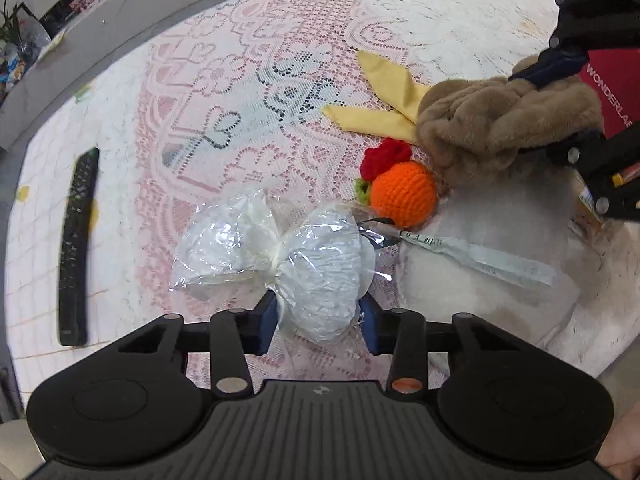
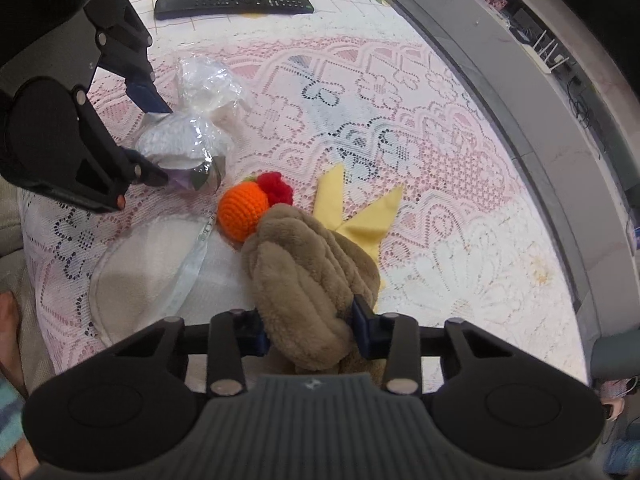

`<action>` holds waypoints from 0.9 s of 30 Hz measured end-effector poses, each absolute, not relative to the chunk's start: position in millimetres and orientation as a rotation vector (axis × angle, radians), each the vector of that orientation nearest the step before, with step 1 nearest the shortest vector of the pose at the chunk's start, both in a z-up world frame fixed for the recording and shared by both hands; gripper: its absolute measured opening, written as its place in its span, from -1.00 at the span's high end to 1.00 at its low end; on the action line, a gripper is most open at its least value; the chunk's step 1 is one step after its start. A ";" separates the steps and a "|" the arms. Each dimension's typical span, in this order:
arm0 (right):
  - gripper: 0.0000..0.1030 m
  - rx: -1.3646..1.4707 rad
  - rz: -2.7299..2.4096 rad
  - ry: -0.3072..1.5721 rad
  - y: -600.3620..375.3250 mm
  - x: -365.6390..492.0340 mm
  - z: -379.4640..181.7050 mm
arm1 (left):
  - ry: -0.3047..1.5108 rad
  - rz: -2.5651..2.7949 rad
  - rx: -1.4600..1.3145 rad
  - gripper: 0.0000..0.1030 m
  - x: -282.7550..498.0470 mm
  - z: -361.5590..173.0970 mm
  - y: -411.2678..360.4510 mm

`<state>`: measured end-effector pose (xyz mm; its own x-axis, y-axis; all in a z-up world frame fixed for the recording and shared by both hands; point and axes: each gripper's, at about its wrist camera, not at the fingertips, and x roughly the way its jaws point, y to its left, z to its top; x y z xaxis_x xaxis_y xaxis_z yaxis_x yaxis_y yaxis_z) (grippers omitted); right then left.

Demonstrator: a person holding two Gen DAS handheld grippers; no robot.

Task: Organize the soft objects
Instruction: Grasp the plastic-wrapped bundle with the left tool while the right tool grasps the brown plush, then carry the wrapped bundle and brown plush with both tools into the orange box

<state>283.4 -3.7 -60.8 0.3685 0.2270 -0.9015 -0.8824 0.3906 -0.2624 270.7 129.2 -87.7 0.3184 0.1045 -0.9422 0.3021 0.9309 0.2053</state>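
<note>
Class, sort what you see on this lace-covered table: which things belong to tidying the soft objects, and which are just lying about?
Part of the job:
plastic-wrapped white bundle, in the left gripper
brown plush toy, in the right gripper
orange crochet ball
yellow cloth
white pad

Lying about:
remote control

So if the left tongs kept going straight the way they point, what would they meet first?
The plastic-wrapped white bundle, already pinched between the left tongs; directly beneath it seems to lie the lace tablecloth.

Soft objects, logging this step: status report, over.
Left gripper shut on plastic-wrapped white bundle. Right gripper shut on brown plush. Orange crochet ball lies between them; nothing blocking.
</note>
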 end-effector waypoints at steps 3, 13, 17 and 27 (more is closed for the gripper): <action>0.27 -0.901 0.837 0.886 -3.6 279.0 -50.9 | 1.222 -0.111 0.437 0.16 265.6 -77.6 125.2; 0.27 -0.802 0.790 0.884 -17.5 269.3 0.5 | 1.172 -0.139 0.532 0.18 234.8 -30.5 105.8; 0.24 -0.687 0.761 0.936 -30.8 265.4 18.6 | 1.138 -0.157 0.508 0.18 219.7 -8.3 96.8; 0.25 -0.589 0.745 1.015 -66.6 227.3 37.3 | 1.129 -0.254 0.526 0.18 181.1 18.1 53.9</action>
